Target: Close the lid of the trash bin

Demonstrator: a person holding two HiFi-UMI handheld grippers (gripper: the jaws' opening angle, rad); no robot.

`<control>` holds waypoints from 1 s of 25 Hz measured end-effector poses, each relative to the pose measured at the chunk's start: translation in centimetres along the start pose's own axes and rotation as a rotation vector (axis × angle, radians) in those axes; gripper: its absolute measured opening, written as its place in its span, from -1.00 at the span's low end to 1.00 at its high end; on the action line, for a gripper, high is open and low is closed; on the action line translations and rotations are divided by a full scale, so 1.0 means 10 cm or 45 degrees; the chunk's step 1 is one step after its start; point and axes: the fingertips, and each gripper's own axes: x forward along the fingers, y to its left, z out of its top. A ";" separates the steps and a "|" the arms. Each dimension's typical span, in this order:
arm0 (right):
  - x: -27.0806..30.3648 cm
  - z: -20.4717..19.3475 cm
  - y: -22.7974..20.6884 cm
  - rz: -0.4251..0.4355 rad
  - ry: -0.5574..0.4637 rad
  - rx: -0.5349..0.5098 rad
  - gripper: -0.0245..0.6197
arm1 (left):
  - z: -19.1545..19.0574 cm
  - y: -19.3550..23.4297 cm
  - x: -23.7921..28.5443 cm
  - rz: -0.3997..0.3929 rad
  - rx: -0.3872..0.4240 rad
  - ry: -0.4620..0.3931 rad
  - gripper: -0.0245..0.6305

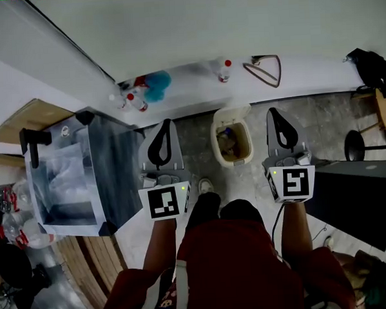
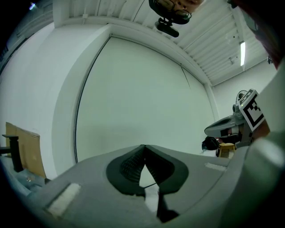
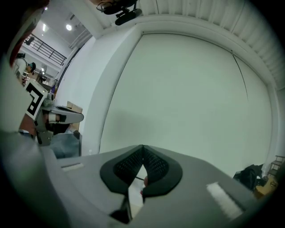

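A small cream trash bin stands upright on the grey floor, near the far wall. Its lid is tipped open at the far side, and rubbish shows inside.

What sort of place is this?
Likely a mock room inside a workshop hall: a white partition wall, an open bin on a bare floor, and a ribbed ceiling with strip lights.

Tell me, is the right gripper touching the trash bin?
Apart. The head view shows a strip of bare floor between the right gripper and the trash bin.
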 end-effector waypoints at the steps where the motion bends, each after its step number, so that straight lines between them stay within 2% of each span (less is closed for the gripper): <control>1: 0.06 -0.07 -0.01 -0.002 0.023 0.015 -0.92 | -0.06 0.01 0.05 -0.003 -0.006 0.007 -0.93; 7: 0.31 -0.59 -0.04 0.021 0.163 0.046 -0.92 | -0.48 -0.07 0.27 -0.018 -0.044 0.073 -0.93; 14: 0.63 -1.27 -0.05 0.143 0.266 0.084 -0.92 | -1.02 -0.33 0.49 0.017 -0.081 0.182 -0.93; 16: 0.69 -1.48 -0.03 0.196 0.305 0.101 -0.91 | -1.15 -0.41 0.52 0.035 -0.087 0.226 -0.93; 22: 1.02 -2.09 0.05 0.397 0.430 0.115 -0.68 | -1.52 -0.58 0.80 0.080 -0.104 0.309 -0.93; 25: 1.12 -2.35 0.14 0.498 0.467 0.122 -0.58 | -1.70 -0.63 0.79 0.139 -0.106 0.372 -0.93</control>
